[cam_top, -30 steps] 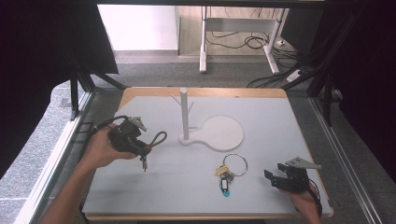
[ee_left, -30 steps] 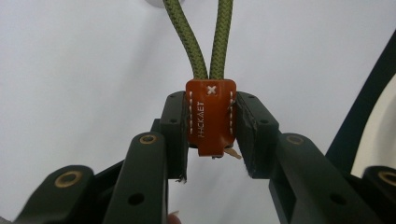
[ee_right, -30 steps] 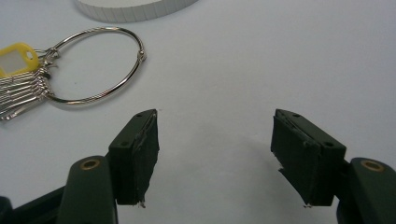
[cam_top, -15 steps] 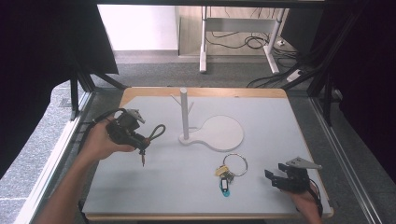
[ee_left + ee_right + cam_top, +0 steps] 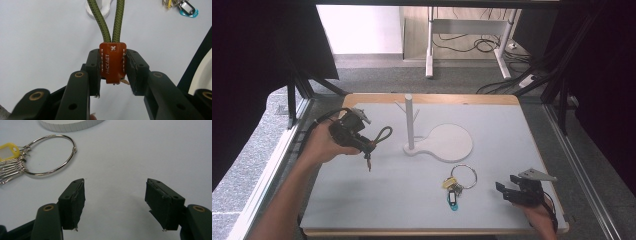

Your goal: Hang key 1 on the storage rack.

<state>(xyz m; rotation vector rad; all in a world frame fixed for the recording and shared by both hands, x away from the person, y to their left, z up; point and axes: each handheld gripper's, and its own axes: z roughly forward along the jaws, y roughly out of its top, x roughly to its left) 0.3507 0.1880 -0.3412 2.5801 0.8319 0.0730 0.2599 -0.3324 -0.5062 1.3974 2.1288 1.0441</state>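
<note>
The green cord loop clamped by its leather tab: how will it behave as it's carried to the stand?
Likely floppy: the loop is braided cord, so it may sag or swing. The grip looks secure, since the left hand-held gripper pinches the stitched tab flat between both pads. Probably light; a key dangles below and may sway.

**Three cameras: one above, two riding the jaws**

The high view looks forward and down from above the person's side, taking in the whole table point(image 5: 412, 200), with the floor beyond it. The left gripper point(image 5: 362, 145) carries a camera that looks along its own jaws from very close, over the table top toward the white stand point(image 5: 98, 7) ahead of it. The right gripper point(image 5: 512, 192) carries another, low and close to the surface, facing the key ring point(image 5: 51, 155) just ahead of its jaws. The key ring point(image 5: 463, 176) and stand point(image 5: 409, 125) also appear in the high view.
</note>
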